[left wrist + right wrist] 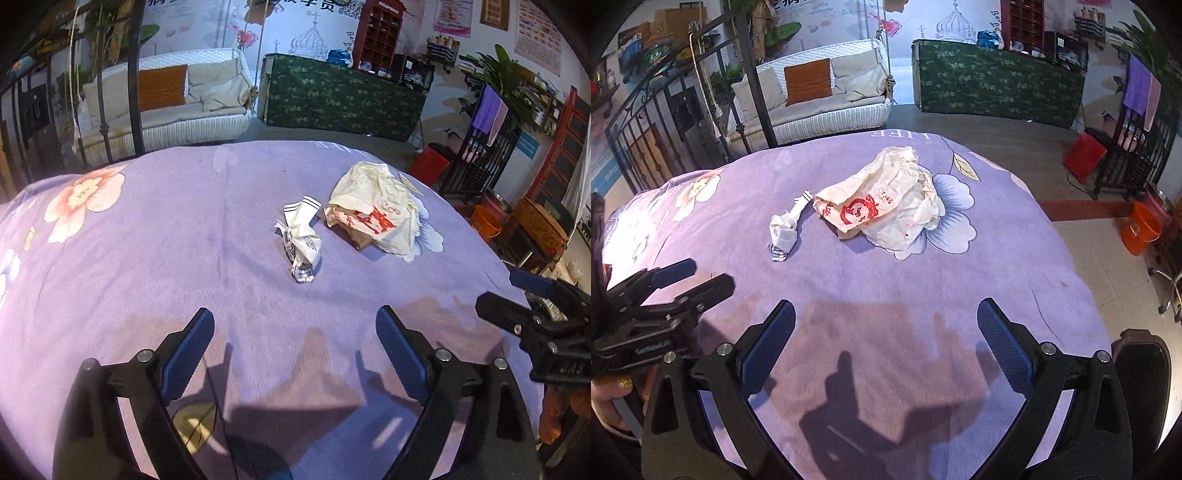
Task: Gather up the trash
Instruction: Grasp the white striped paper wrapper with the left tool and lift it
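Observation:
A crumpled white wrapper with dark stripes (301, 236) lies on the purple flowered cloth (147, 258); it also shows in the right wrist view (785, 229). Beside it, to the right, lies a crumpled cream plastic bag with red print (376, 210), also in the right wrist view (886, 206). My left gripper (295, 325) is open and empty, low over the cloth, short of the wrapper. My right gripper (886, 317) is open and empty, short of the bag. Each gripper shows from the side in the other's view: the right one (495, 295), the left one (709, 275).
The cloth-covered table's edge curves round at the right (1071, 258). Beyond it on the floor stand an orange bucket (1141, 229), a red stool (1084, 155) and a black metal rack (1134, 155). A white wicker sofa (820, 107) and a green-draped counter (997, 85) stand behind.

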`<state>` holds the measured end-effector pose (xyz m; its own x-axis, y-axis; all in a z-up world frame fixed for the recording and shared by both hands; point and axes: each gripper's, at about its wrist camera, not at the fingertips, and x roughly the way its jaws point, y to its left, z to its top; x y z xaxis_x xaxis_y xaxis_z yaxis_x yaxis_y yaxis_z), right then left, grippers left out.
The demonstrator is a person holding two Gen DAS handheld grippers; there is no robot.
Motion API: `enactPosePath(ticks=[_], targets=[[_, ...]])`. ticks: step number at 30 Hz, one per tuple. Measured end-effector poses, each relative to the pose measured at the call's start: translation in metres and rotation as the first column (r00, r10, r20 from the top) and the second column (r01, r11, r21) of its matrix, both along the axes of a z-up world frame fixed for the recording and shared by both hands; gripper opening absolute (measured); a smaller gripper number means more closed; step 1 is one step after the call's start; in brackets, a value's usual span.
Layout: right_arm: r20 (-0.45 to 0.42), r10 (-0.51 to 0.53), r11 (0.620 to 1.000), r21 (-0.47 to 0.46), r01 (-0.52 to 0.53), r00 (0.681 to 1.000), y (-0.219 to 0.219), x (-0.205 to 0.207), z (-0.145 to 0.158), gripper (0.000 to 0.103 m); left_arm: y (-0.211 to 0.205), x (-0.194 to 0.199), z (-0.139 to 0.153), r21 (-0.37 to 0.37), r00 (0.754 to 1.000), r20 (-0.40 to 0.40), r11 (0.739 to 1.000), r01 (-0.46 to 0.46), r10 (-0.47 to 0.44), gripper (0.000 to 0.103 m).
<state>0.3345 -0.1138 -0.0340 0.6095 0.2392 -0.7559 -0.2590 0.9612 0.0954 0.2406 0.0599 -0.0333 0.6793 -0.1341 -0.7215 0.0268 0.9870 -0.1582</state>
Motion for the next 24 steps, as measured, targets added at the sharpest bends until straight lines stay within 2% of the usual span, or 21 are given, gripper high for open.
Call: enactPosePath(ticks=[10, 16, 20, 24], targets=[[-0.050, -0.014, 1.000, -0.012, 0.013, 0.999, -0.010, 0.016, -0.016, 0.097, -0.017, 0.071, -0.022, 0.030, 0.997, -0.076, 0.999, 0.027, -0.025, 0.072], [-0.059, -0.027, 1.000, -0.016, 0.026, 0.998, -0.013, 0.023, -0.019, 0.097, -0.027, 0.096, -0.037, 0.070, 0.993, -0.118, 0.997, 0.038, -0.029, 0.052], [-0.062, -0.018, 1.000, -0.020, 0.017, 0.998, -0.010, 0.028, -0.020, 0.097, -0.022, 0.092, -0.031, 0.074, 0.995, -0.100, 0.997, 0.025, -0.018, 0.030], [-0.049, 0.019, 0.999, -0.037, -0.021, 0.999, 0.004, 0.034, -0.018, 0.097, -0.010, 0.083, -0.025, 0.033, 0.996, -0.090, 0.999, 0.001, 0.002, 0.027]])
